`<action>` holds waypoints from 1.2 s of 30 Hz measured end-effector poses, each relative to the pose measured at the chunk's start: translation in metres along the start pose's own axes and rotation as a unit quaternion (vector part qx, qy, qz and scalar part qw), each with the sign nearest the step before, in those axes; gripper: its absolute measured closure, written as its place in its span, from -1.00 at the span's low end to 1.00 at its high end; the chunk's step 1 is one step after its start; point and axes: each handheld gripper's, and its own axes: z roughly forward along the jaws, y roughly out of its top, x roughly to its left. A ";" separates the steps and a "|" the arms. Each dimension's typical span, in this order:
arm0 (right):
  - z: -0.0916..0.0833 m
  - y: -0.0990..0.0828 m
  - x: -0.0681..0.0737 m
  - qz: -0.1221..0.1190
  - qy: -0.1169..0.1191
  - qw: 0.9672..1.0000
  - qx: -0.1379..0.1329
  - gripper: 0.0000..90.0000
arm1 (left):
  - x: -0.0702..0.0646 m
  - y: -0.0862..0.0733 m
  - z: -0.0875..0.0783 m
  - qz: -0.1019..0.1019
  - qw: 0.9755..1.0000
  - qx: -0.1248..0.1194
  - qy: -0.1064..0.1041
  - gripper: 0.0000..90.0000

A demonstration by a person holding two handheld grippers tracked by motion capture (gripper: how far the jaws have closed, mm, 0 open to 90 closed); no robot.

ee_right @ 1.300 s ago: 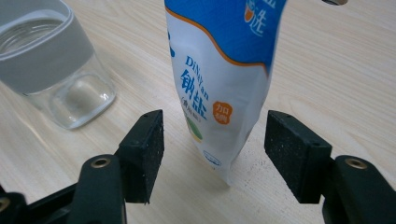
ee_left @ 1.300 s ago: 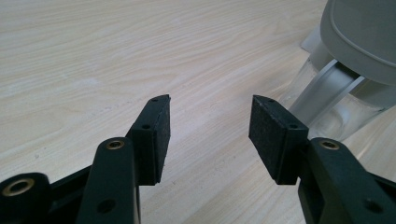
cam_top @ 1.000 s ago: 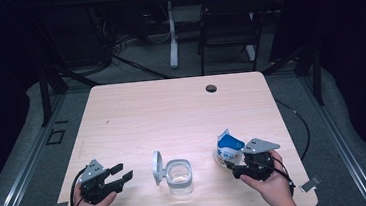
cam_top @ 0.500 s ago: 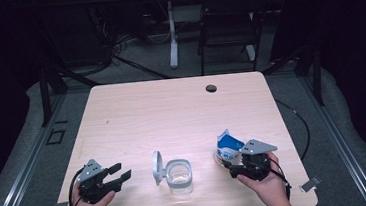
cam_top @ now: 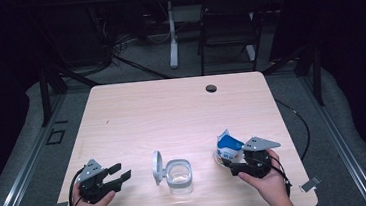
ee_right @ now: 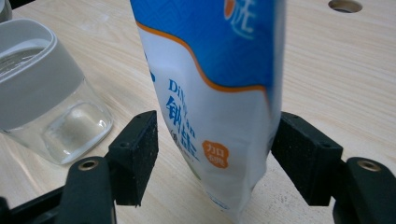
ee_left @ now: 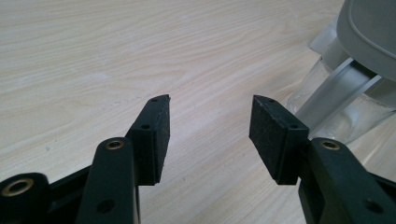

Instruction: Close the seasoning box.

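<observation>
A blue and white bag (cam_top: 229,146) with printed lettering stands upright near the table's front right. My right gripper (cam_top: 229,163) is open around its lower part. In the right gripper view the bag (ee_right: 210,84) stands between the jaws; the right pad (ee_right: 299,158) is at its edge and the left pad (ee_right: 137,154) is a little off it. A clear glass jar (cam_top: 179,177) with a grey collar stands front centre, its hinged lid (cam_top: 157,168) swung open to the left. My left gripper (cam_top: 121,171) rests open and empty left of the jar (ee_left: 345,93).
The wooden table (cam_top: 172,114) has a round cable hole (cam_top: 211,88) near its far edge. A dark chair (cam_top: 227,29) and a white table leg (cam_top: 171,33) stand beyond it. Grey floor surrounds the table.
My right gripper has shifted slightly left, closer around the bag. The left gripper and the jar have barely moved.
</observation>
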 end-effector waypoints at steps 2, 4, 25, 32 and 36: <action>0.002 0.000 0.000 -0.004 -0.001 1.000 0.004 -0.30 | 0.000 0.000 0.000 0.001 1.000 0.003 0.001 0.08; 0.002 0.000 0.000 -0.001 0.000 1.000 0.000 -0.30 | 0.000 0.000 0.000 0.001 1.000 0.004 0.001 0.08; 0.007 -0.005 0.006 -0.033 -0.029 0.999 -0.015 -0.26 | 0.002 -0.002 0.002 -0.004 1.000 0.001 0.003 0.08; 0.012 -0.012 0.006 -0.022 -0.029 0.999 -0.011 -0.25 | 0.002 -0.002 0.002 -0.006 1.000 0.001 0.003 0.08; 0.015 -0.014 0.006 -0.024 -0.032 0.999 -0.014 -0.25 | 0.003 -0.003 0.002 -0.006 1.000 0.001 0.003 0.08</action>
